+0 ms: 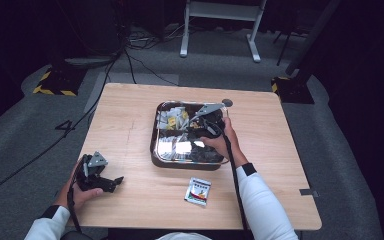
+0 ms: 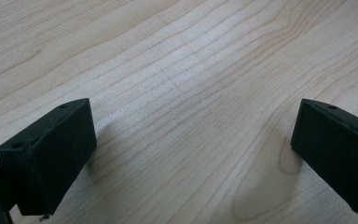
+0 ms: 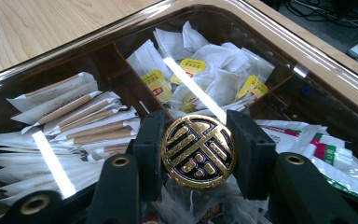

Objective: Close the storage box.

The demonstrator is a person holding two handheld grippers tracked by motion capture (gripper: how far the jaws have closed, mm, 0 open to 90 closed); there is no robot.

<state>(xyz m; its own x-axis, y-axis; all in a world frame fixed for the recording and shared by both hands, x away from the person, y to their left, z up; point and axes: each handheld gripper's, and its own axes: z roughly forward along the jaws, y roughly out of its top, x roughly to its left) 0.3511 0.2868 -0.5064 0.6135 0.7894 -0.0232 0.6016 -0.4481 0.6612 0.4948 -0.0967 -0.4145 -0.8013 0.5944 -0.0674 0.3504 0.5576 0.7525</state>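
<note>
Over tray lid (image 3: pixel 98 51), my R gripper (image 3: pixel 198 151) tilts down, jaws clamped on gold knob (image 3: pixel 198 151); L gripper (image 2: pixel 191 154) low w/ jaws apart on table (image 2: pixel 177 70).

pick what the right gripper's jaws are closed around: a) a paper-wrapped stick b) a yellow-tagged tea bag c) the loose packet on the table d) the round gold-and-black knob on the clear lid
d: in the right gripper view the right gripper has its jaws pressed on either side of the knob, which sits on the clear lid of the box.
</note>
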